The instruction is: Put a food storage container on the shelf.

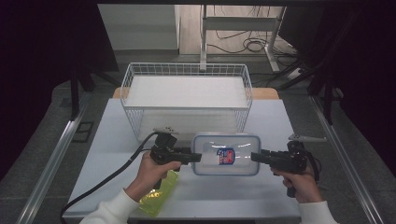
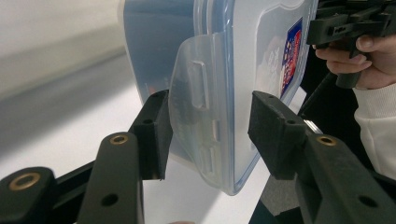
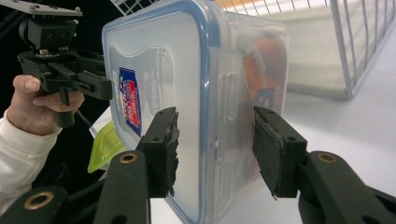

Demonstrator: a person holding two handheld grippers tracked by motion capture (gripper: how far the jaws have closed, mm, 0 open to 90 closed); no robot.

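Holding one clear lidded container (image 1: 226,154) from both short ends, just in front of the wire basket (image 1: 187,88); its long axis runs nine to three; left gripper (image 1: 195,157) at nine o'clock of it, right gripper (image 1: 256,157) at three, both equally near; each pair of jaws about half open and clamped over an end latch flap, lid one side, base the other; basket lies at twelve o'clock, probably the destination; count: one container, one basket, one yellow-green lid (image 1: 159,196) at seven o'clock on the white table (image 1: 116,135), two grippers.
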